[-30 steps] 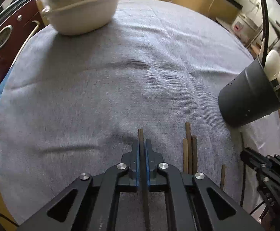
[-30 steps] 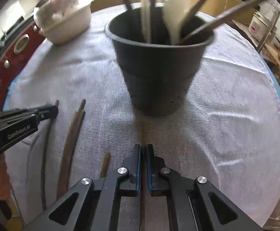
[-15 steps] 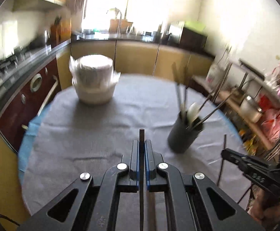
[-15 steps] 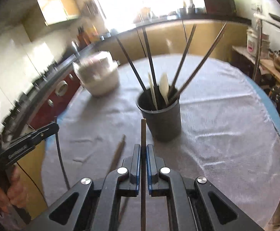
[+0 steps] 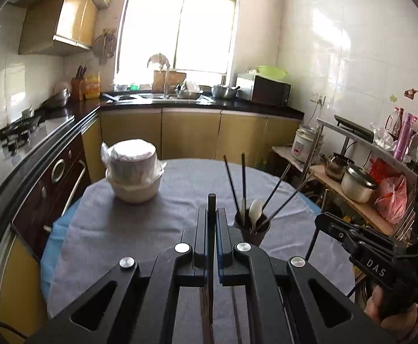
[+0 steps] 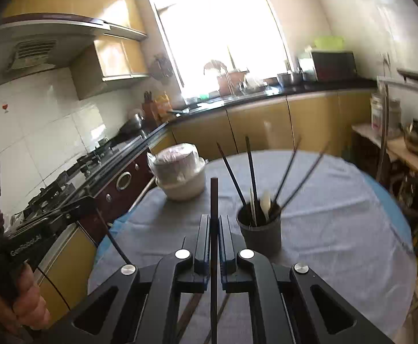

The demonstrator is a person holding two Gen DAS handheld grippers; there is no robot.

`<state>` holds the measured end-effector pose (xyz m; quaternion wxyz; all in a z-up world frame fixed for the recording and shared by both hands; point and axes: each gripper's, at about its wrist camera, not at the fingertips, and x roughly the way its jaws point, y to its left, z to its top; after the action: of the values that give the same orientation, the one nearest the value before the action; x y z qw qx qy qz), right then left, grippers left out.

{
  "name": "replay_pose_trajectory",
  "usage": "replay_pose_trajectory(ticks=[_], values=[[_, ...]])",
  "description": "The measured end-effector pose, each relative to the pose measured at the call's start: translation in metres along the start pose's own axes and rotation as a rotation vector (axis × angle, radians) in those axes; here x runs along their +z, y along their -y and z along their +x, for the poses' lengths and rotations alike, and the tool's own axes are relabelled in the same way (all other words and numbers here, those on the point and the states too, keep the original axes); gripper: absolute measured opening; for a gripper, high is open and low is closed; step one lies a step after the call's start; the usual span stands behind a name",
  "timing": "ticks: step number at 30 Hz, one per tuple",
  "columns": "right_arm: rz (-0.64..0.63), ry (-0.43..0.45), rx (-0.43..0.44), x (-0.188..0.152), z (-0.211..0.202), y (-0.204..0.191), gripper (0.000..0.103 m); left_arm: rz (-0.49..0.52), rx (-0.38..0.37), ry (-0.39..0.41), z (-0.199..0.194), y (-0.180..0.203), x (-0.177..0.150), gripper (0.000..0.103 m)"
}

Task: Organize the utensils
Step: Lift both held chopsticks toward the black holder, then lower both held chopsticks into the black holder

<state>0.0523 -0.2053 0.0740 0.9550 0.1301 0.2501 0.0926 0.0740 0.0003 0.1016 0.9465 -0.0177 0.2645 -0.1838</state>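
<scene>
My left gripper (image 5: 211, 212) is shut on a dark chopstick (image 5: 211, 200), held high above the grey-clothed round table (image 5: 180, 189). Off to its right stands the dark utensil holder (image 5: 252, 230), with several chopsticks and a white spoon inside. My right gripper (image 6: 214, 218) is shut on a brown chopstick (image 6: 214, 189), and the holder (image 6: 259, 233) sits just ahead to its right. Each gripper shows in the other's view: the right gripper (image 5: 322, 220) and the left gripper (image 6: 75, 209), each with a chopstick hanging down. Loose chopsticks (image 6: 191, 309) lie on the cloth below.
A stack of white bowls (image 5: 132, 172) wrapped in plastic stands at the table's far left. A dark red oven front (image 5: 54, 183) and the counter run along the left. Shelves with pots (image 5: 358, 183) stand to the right. A hand (image 6: 13, 301) grips the left tool.
Both grippers have risen from the tabletop and tilted upward, each carrying its chopstick. The views swung from the cloth to the whole kitchen.
</scene>
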Motion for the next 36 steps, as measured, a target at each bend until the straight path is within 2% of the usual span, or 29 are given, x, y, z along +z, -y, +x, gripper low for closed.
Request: replay_pose_trajectory(ticks=[10,17,22,26,36], values=[[-0.010,0.113,-0.026,0.065,0.010,0.000,0.006,0.071,-0.045,0.116,0.014,0.033,0.072,0.005],[-0.011,0.175,-0.076,0.108,0.032,0.013,0.006,0.085,-0.089,0.190,0.043,0.055,0.106,0.005],[0.003,0.175,-0.120,0.122,0.061,0.032,0.006,0.076,-0.095,0.190,0.081,0.060,0.107,0.005],[0.025,0.151,-0.150,0.120,0.088,0.049,0.006,0.047,-0.108,0.154,0.111,0.057,0.099,0.005],[0.057,0.189,-0.161,0.119,0.099,0.065,0.006,-0.008,-0.107,0.059,0.156,0.046,0.073,0.005]])
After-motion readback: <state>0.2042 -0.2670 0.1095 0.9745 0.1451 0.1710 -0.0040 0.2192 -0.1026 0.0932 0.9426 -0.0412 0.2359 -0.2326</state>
